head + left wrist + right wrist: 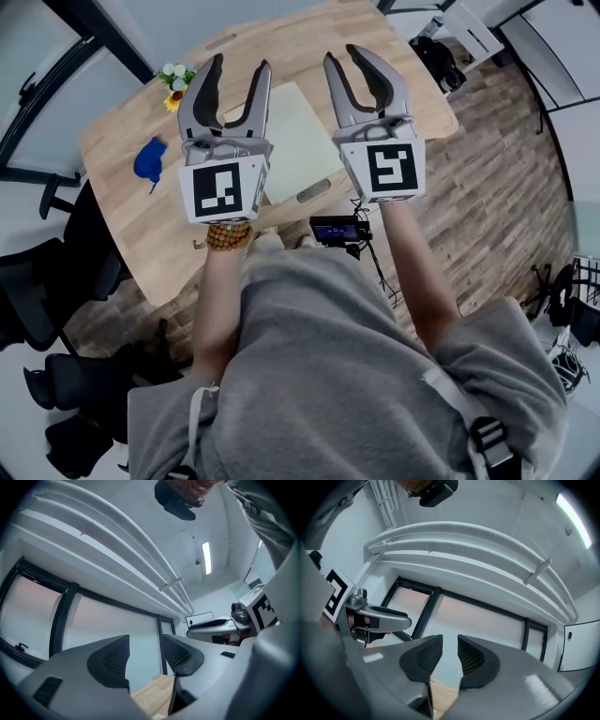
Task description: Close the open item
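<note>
Aloft, left gripper fingers wide, right gripper narrower, both empty, flowers, blue object on table

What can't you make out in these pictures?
- Pale flat item, head view: partly hidden behind the left gripper and right gripper; what it is, unclear.
- Blue object, head view: too small to identify.
- Table, gripper views: only a sliver shows between the jaws.
</note>
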A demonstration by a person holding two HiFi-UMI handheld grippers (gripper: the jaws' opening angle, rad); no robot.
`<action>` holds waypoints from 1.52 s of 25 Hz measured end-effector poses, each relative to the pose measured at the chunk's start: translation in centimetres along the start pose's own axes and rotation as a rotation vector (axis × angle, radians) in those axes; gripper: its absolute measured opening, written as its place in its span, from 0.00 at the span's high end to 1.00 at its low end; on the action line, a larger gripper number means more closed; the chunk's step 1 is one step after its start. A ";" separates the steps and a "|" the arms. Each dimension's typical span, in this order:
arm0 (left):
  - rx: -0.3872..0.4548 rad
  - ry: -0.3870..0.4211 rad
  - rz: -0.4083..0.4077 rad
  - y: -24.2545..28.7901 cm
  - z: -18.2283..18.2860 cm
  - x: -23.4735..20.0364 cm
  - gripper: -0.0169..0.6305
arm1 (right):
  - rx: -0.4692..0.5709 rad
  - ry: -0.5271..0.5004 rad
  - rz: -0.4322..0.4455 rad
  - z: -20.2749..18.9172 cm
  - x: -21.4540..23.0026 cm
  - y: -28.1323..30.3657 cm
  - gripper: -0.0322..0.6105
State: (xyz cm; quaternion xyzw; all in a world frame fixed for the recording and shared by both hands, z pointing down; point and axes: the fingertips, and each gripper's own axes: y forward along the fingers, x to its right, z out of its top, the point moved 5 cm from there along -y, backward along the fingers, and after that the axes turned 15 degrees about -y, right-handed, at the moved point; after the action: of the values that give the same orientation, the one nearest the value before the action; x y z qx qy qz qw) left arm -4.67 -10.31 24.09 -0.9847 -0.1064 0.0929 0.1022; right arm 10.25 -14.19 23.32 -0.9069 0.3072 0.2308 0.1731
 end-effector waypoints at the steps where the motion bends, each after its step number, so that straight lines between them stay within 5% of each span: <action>1: -0.003 0.003 -0.005 -0.2 -0.2 0.2 0.65 | 0.001 -0.001 -0.013 0.1 -0.1 -0.3 0.78; 13: -0.037 -0.012 -0.003 -2.5 -3.6 1.0 0.73 | -0.046 0.023 -0.019 -1.5 -3.9 -2.9 0.77; 18: -0.038 0.040 -0.035 -3.1 -4.0 1.6 0.76 | -0.062 0.035 -0.009 -2.5 -5.5 -3.3 0.77; 23: -0.036 0.031 0.017 -4.4 -4.7 0.1 0.83 | -0.079 0.004 0.020 -2.8 -7.5 -3.4 0.77; 38: -0.100 -0.013 0.070 -5.6 -10.0 -2.2 0.94 | -0.130 0.074 0.046 -6.2 -10.9 -3.9 0.93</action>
State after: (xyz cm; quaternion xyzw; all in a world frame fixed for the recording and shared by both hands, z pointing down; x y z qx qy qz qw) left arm -5.81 -7.32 35.33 -0.9911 -0.0769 0.0975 0.0487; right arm 6.97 -8.94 34.92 -0.9169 0.3182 0.2207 0.0970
